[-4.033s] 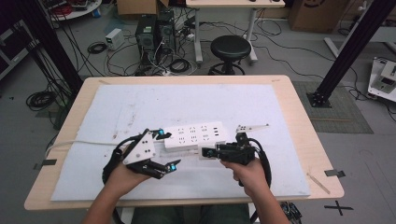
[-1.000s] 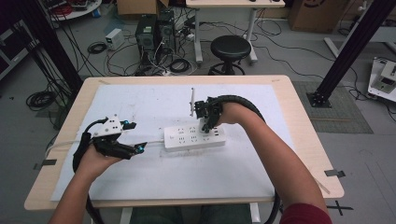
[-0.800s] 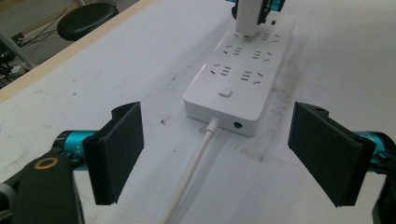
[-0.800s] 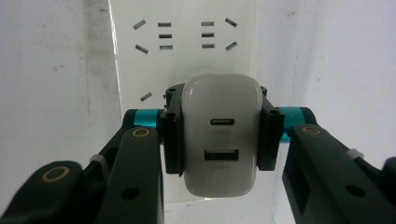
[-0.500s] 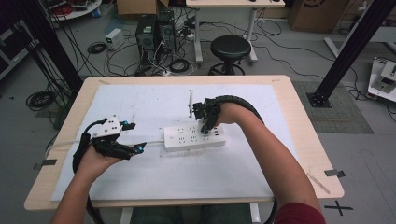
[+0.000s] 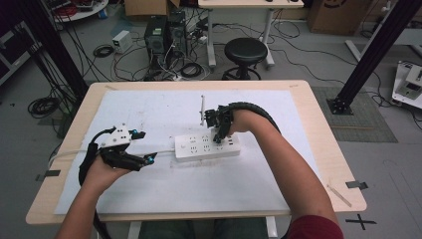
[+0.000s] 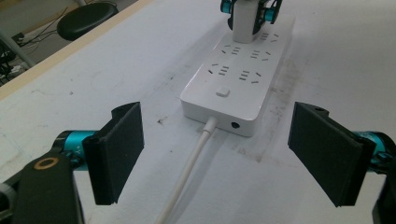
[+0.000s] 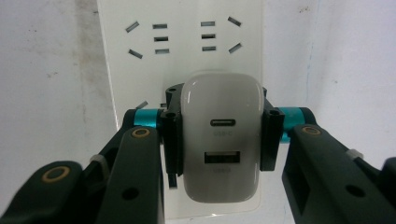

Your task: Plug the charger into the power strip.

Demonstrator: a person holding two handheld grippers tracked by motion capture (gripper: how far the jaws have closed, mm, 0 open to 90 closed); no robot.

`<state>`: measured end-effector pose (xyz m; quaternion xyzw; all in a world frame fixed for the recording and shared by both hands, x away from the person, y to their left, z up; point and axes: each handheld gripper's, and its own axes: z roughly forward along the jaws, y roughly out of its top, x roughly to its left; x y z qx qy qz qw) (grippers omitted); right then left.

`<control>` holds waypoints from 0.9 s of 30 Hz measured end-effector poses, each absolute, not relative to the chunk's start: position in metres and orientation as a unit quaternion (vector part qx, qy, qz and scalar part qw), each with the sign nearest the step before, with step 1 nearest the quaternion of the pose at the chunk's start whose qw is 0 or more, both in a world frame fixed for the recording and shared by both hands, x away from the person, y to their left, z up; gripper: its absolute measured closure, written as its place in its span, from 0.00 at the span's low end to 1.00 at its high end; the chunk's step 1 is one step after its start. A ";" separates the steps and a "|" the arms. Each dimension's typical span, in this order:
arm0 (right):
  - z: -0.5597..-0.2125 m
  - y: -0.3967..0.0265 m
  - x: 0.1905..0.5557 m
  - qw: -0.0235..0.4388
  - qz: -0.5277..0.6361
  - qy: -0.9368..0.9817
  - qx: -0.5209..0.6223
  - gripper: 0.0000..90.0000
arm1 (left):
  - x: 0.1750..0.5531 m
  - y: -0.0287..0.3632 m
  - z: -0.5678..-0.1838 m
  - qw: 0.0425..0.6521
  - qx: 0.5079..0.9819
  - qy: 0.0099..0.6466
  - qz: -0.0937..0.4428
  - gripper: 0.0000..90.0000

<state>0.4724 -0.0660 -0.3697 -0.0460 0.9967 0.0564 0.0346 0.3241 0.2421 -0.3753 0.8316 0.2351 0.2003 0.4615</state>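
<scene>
High view: one white power strip (image 6: 206,146) lies mid-table on the white mat (image 6: 164,107); the right gripper (image 6: 218,138) stands over its right end, the left gripper (image 6: 149,158) rests near its corded end, jaws spread and empty.

Left gripper view: one cord (image 7: 187,175) leaves the strip, and one white charger (image 7: 244,21) stands at its far end.

Right gripper view: both jaws clamp the charger's sides, its two USB ports (image 8: 222,144) facing up

Wooden table (image 6: 318,124), light top. White sheet (image 6: 149,112) covers most of it. White power strip (image 6: 199,148) lies on sheet near centre, its cable (image 6: 164,150) running toward left edge. Tape strip (image 6: 340,195) at near right corner.
</scene>
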 end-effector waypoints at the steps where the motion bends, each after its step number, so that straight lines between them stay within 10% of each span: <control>1: -0.370 -0.066 0.473 0.034 0.057 0.997 -0.047 0.71 | 0.324 0.242 -0.376 0.462 0.832 0.235 0.199 0.20; 10: -0.370 -0.067 0.473 0.035 0.060 0.997 -0.046 0.70 | 0.323 0.245 -0.374 0.465 0.829 0.236 0.202 0.20; 13: -0.369 -0.070 0.476 0.033 0.066 0.997 0.001 0.42 | 0.325 0.246 -0.373 0.463 0.830 0.236 0.201 0.20; 27: -0.327 -0.137 0.430 0.052 0.304 0.944 0.113 0.24 | 0.326 0.255 -0.362 0.482 0.819 0.233 0.209 0.20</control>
